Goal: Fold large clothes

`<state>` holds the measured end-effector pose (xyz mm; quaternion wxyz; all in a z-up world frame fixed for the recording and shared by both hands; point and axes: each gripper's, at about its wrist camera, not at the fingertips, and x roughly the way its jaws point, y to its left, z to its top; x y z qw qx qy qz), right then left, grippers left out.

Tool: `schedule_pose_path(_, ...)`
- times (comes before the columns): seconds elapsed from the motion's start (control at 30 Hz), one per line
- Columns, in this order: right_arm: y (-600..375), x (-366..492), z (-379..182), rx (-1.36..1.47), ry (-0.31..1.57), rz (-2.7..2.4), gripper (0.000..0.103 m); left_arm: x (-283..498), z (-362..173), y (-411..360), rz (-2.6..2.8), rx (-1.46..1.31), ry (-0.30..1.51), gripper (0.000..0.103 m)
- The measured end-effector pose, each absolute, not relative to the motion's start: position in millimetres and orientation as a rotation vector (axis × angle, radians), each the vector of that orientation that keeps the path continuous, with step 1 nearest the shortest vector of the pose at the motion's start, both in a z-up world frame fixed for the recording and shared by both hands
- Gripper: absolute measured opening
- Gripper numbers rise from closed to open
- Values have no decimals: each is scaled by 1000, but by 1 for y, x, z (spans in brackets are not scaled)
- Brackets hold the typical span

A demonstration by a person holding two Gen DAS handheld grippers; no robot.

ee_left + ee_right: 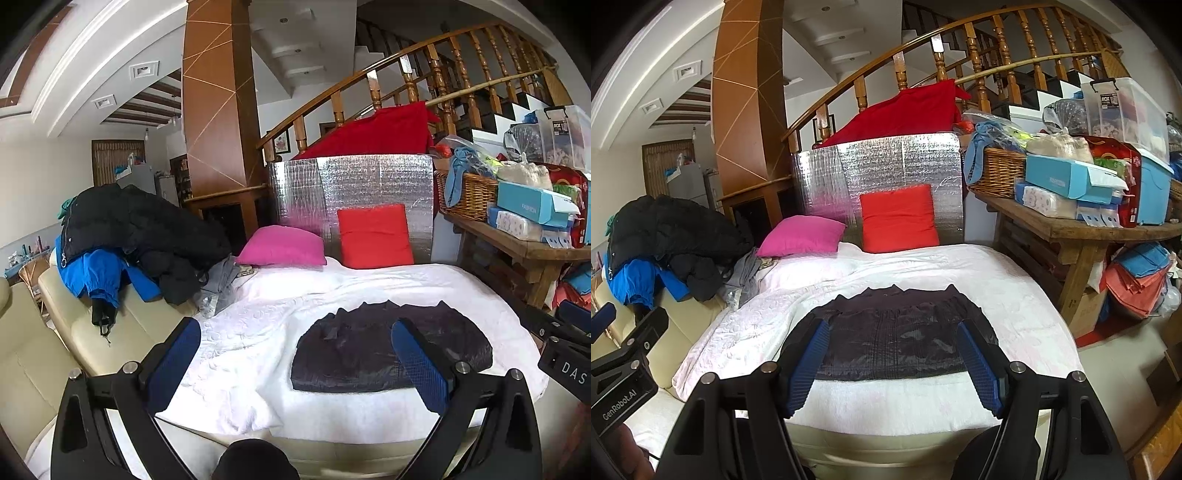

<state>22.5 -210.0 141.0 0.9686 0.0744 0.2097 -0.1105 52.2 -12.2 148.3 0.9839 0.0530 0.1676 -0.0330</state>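
Both tongs, left tongs (295, 360) and right tongs (892, 363), are hanging apart over the dark jacket (901, 332) (folded already?); I'd be pinching the near hem evenly.

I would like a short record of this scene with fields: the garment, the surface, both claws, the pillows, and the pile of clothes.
garment: dark jacket, lying flat and folded on the white cover, held by no claw
surface: white cover spread over a cream sofa
left claw: left claw open, nothing between the pads, above the near edge of the cover
right claw: right claw open, nothing between the pads, facing the jacket
pillows: pink pillow lying down, red pillow leaning upright on a silver panel
pile: black and blue clothes heaped on the sofa back
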Motion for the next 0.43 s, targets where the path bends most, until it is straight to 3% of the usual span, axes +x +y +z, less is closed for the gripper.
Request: schedule_pose_path(0.43,-226,60,136,138,458,-233,75,108,144,-9,-109,52,390,103)
